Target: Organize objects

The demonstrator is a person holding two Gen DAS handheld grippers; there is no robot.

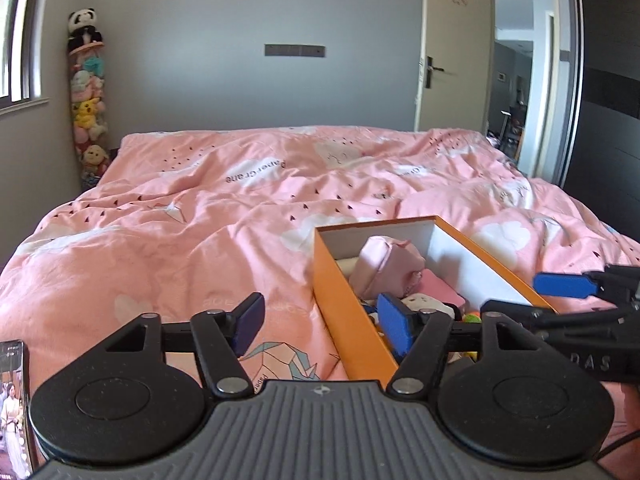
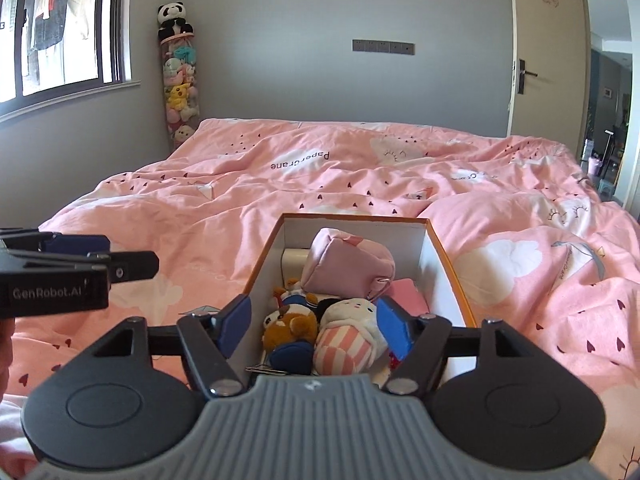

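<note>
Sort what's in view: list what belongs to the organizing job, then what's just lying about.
Job: orange box; inside it a pink pouch, brown plush, striped plush; left gripper and right gripper, both open.

Lying about: pink duvet, plush-toy column, phone, door.

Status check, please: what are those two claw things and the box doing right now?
Left hand-held gripper open, empty. Right hand-held gripper open above box. Toys inside. Nothing in the way.
</note>
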